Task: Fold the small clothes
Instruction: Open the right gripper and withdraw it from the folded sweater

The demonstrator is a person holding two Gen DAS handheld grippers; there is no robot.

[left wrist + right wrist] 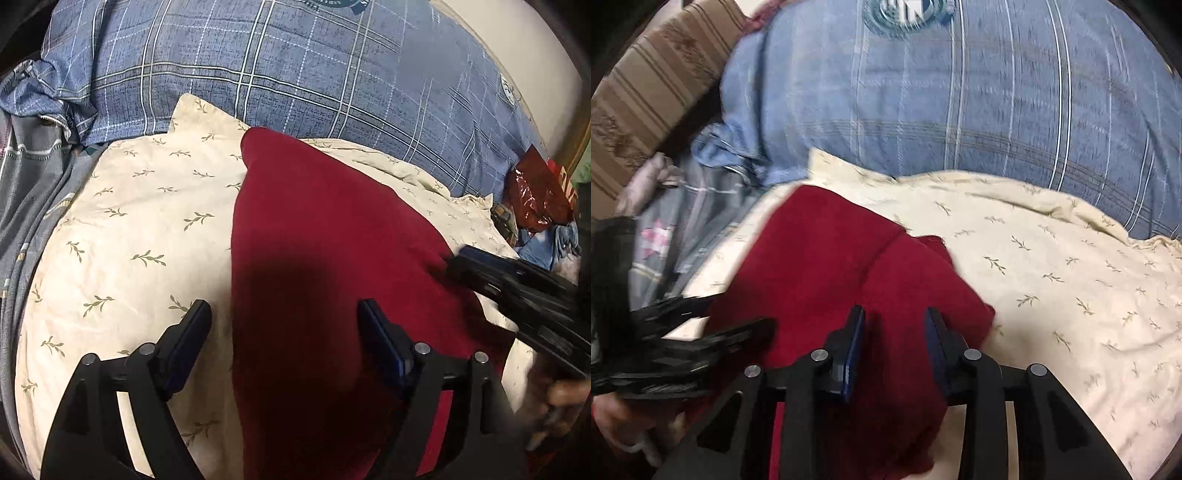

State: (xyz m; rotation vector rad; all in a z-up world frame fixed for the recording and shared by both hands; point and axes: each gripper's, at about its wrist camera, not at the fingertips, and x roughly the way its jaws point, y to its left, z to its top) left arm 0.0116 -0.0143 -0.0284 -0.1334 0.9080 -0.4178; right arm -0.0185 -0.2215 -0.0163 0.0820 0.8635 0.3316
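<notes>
On the bed, left to right:
grey patterned fabric (35, 206): bunched at the left edge, beside the cream sheet.
blue plaid duvet (295, 74): runs across the back, behind everything else.
cream leaf-print sheet (129, 221): spread flat, carries the garment.
left gripper (284, 306): fingers wide apart, nothing pinched. Left finger (192, 325) is over the cream sheet, right finger (380, 332) over the red cloth. Touching or hovering: cannot tell.
red garment (314, 240): lies on the cream sheet, long axis running away from the left camera, near end passing under the left gripper. In the right wrist view the red garment (831, 258) shows a fold or seam line across its middle and a rumpled right edge.
right gripper (480, 269): enters from the right at the garment's right edge. In its own view the right gripper (895, 317) has fingers part-way together with red cloth lying in the gap; pads clamped on it or not: cannot tell, frame is blurred.
red foil bag (539, 192): far right on the bed, well apart from the garment.
hand (565, 398): blurred, at the lower right edge.
</notes>
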